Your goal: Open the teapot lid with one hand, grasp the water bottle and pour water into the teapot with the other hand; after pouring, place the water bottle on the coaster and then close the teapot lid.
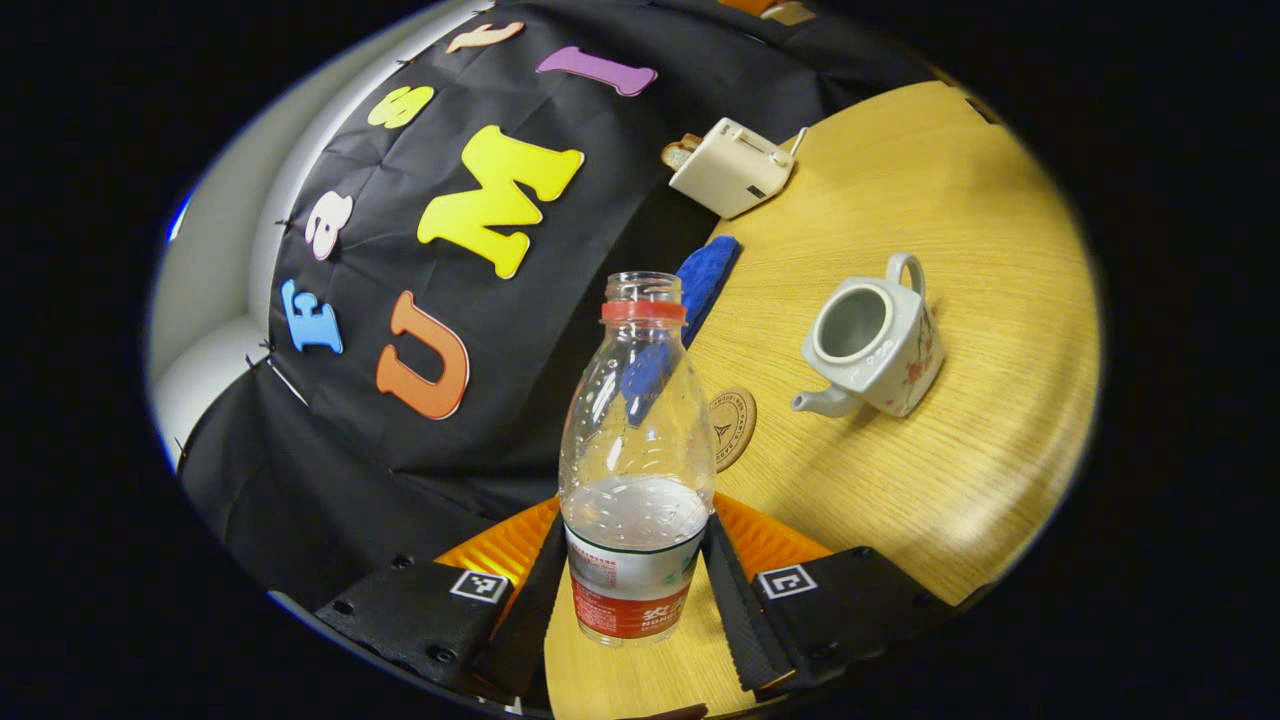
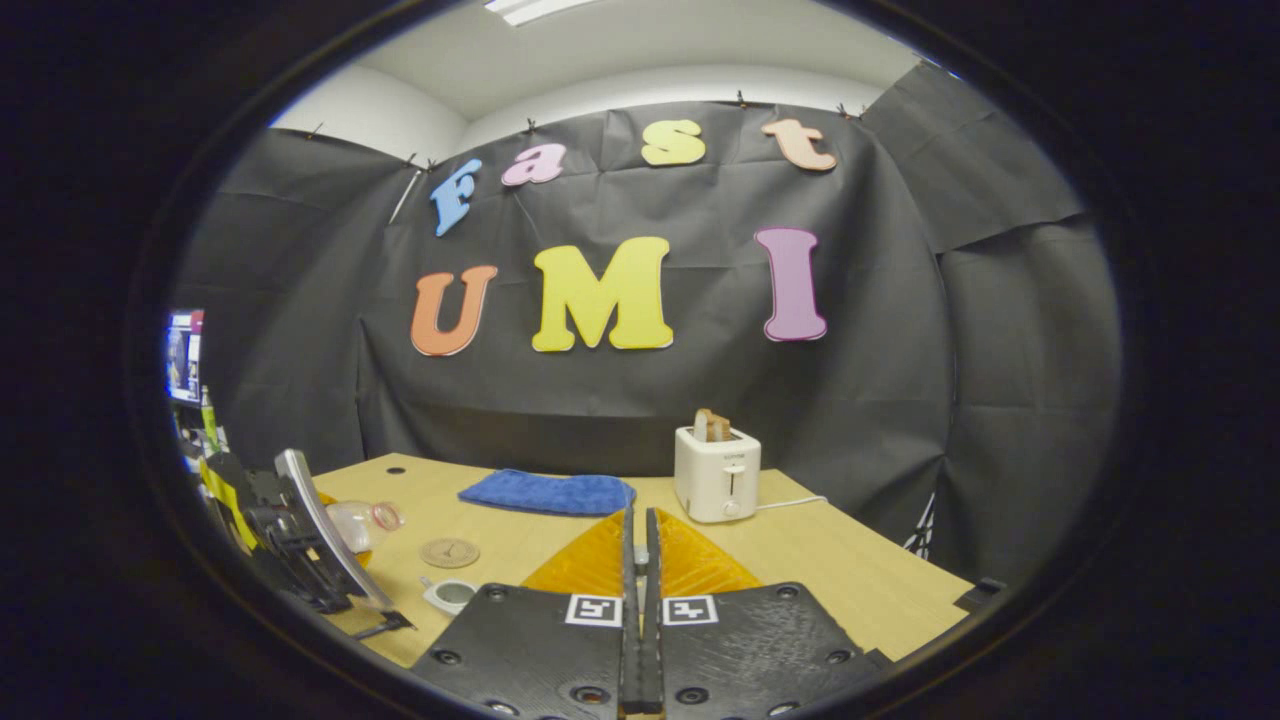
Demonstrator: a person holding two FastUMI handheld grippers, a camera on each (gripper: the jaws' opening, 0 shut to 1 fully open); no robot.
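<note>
Your left gripper (image 1: 637, 585) is clamped on the bottle (image 1: 637, 470), both fingers pressing on its labelled lower part. That bottle is clear, has no cap, and carries water only in its lower part. In the right gripper view the left gripper (image 2: 300, 545) shows at the left edge of the desk (image 2: 860, 575), with the bottle (image 2: 362, 522) lying tilted in it, its neck toward the middle of the desk.

Beyond the bottle in the left gripper view, the coaster (image 1: 730, 428) lies flat on the desk (image 1: 960, 200), partly hidden behind the bottle. Beside it stands the teapot (image 1: 877, 345), its mouth open and without a lid, spout toward the coaster, handle away from it. You can see no water inside from this angle. A blue cloth (image 1: 705, 280) lies along the desk's back edge by the wall, and a white toaster (image 1: 733, 166) stands further along that edge, with toast in its slot.

Your right gripper (image 2: 640, 600) has its fingers pressed together with nothing visible between them. Past them you see the cloth (image 2: 548, 492) and the toaster (image 2: 716, 472) at the back edge, the coaster (image 2: 449, 552) nearer the left, and the teapot's (image 2: 450, 594) open mouth just in front of the coaster
</note>
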